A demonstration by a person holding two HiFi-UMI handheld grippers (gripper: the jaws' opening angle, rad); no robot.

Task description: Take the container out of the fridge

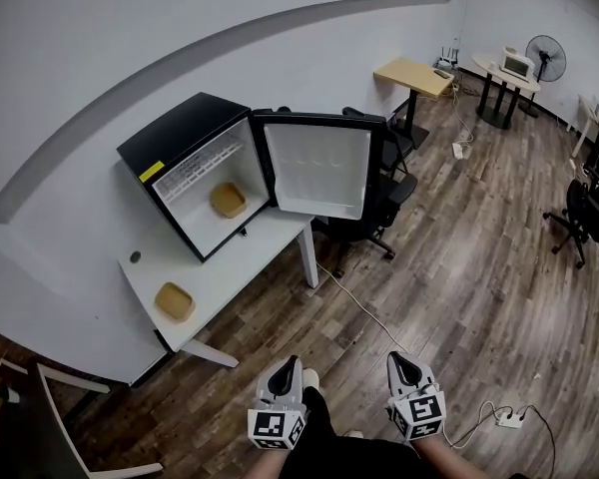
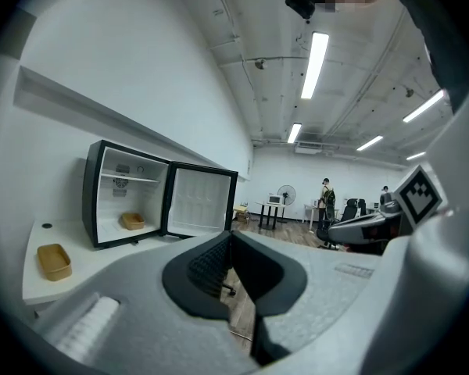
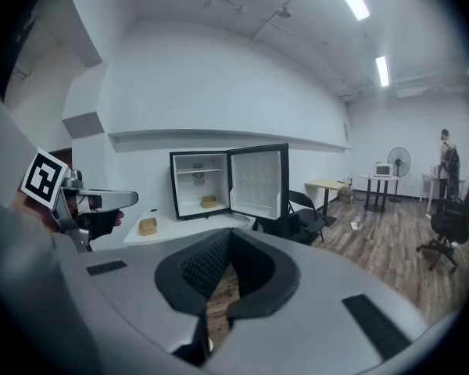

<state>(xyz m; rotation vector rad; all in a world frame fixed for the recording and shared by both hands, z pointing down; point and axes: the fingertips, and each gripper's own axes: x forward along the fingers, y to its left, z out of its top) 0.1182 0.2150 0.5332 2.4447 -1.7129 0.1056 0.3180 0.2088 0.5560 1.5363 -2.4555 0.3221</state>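
Observation:
A black mini fridge [image 1: 185, 143] stands on a white table [image 1: 230, 267] with its door [image 1: 317, 171] swung wide. A tan container [image 1: 228, 200] sits on the fridge's floor, also seen in the left gripper view [image 2: 132, 221] and the right gripper view [image 3: 209, 201]. A second tan container [image 1: 175, 301] lies on the table left of the fridge. My left gripper [image 1: 283, 365] and right gripper [image 1: 399, 359] hang side by side over the wooden floor, well short of the table. Both are shut with nothing between the jaws.
A black office chair [image 1: 384, 183] stands right beside the open door. A wooden desk [image 1: 414, 75], a table with a microwave [image 1: 517, 65] and a fan [image 1: 545, 56] are at the back right. A power strip with cable [image 1: 509, 417] lies near my right gripper.

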